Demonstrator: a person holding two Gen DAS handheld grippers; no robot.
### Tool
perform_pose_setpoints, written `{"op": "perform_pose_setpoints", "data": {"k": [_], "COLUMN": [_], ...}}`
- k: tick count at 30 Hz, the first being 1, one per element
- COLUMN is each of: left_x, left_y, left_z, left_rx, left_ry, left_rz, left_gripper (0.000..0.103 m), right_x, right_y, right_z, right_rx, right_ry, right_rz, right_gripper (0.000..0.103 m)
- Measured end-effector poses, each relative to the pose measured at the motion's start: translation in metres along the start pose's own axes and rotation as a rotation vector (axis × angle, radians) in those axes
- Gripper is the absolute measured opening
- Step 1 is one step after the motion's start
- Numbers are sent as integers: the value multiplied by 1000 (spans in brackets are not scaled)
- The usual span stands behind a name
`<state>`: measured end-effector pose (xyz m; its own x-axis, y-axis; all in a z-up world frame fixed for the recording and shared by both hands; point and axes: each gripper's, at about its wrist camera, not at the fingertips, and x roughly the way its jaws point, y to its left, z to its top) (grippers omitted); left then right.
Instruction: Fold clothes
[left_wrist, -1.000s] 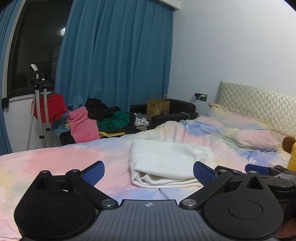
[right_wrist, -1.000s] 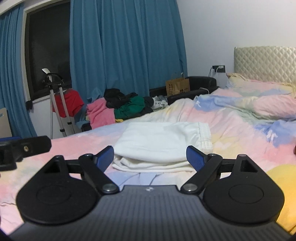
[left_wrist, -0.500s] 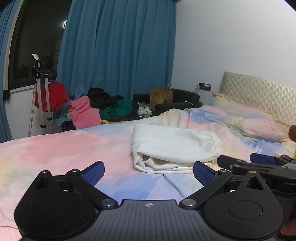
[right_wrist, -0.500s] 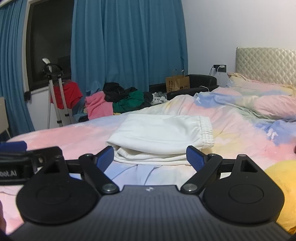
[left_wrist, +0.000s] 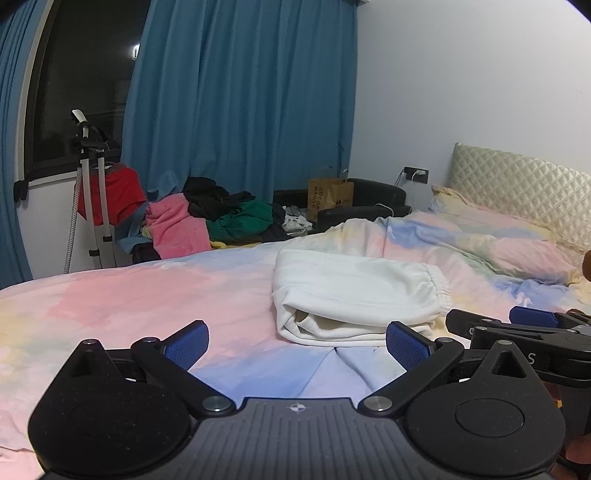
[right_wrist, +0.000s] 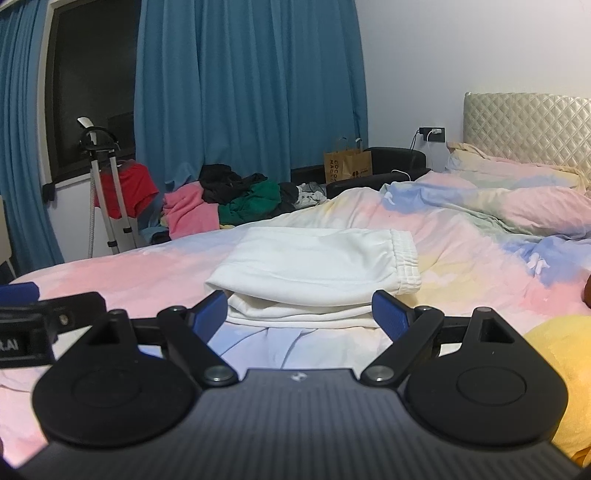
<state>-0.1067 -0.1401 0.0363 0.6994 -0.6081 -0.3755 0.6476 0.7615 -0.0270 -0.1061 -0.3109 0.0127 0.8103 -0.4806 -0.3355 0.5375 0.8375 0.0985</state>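
Note:
A folded white garment with an elastic waistband lies on the pastel bedspread. It also shows in the right wrist view. My left gripper is open and empty, just short of the garment's near left edge. My right gripper is open and empty, its blue pads either side of the garment's near folded edge, not touching it as far as I can tell. The right gripper also shows at the right edge of the left wrist view.
A pile of pink, green and black clothes lies beyond the bed's far edge. A stand with a red garment is by the blue curtains. Pillows and a quilted headboard are at right. A yellow soft item lies near right.
Both grippers have tilted down and moved closer to the folded white garment, which now sits lower and larger in both views. Both stay open.

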Motion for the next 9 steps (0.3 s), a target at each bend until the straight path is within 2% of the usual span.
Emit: {"op": "perform_pose_setpoints", "data": {"k": [9], "left_x": [-1], "left_y": [0], "left_z": [1], "left_rx": [3], "left_ry": [3], "left_rz": [-4], "left_gripper": [103], "right_x": [0], "right_y": [3], "right_z": [0], "right_rx": [-13], "right_ry": [5], "right_rz": [-7], "right_gripper": [87]}}
